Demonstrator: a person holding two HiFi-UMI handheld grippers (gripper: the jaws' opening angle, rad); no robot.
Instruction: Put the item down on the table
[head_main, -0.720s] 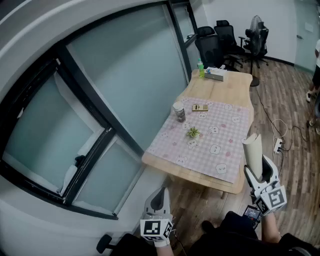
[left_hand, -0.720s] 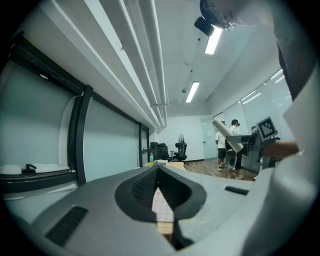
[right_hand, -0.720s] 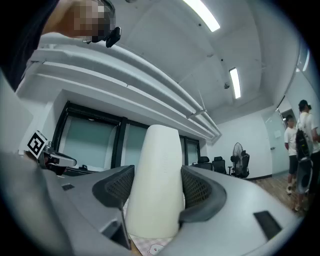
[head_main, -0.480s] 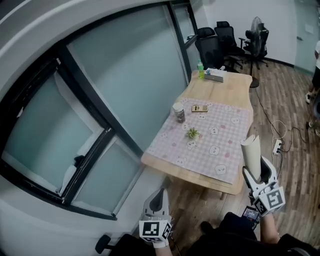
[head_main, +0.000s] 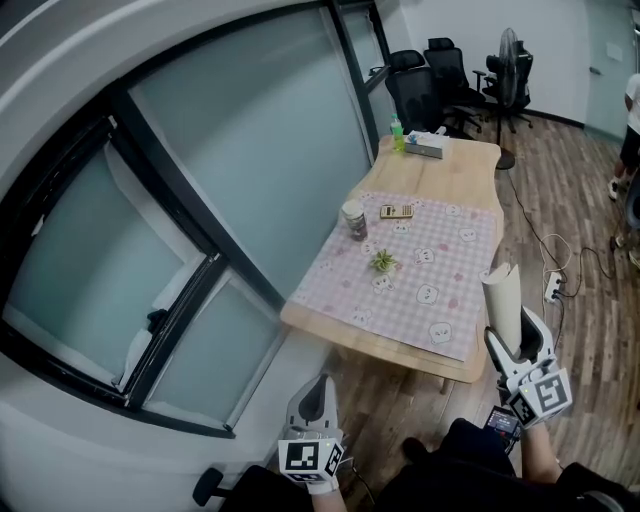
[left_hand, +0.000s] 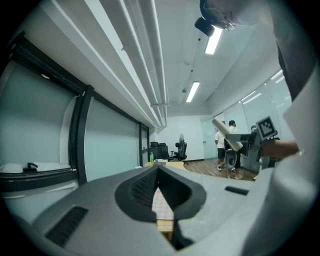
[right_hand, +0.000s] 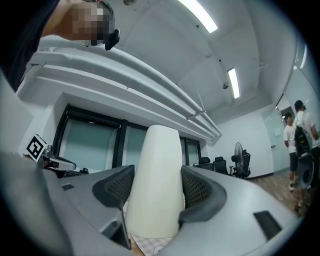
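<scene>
I note my right gripper (head_main: 512, 338) clamped on a cream tapered roll (head_main: 503, 300), which stands upright against the desk's (head_main: 440, 172) near right edge. My left gripper (head_main: 316, 385) is low, short of the desk, jaws together. The pink checked cloth (head_main: 440, 290) carries a jar (head_main: 354, 221), a small green plant (head_main: 382, 262) and a flat brown item (head_main: 397, 211). A green bottle (head_main: 397, 133) and a tissue box (head_main: 425, 147) stand at the far end.

The flat thing (head_main: 398, 211) by the far edge of the tablecloth (head_main: 450, 270) is too small to name, perhaps a calculator.
</scene>
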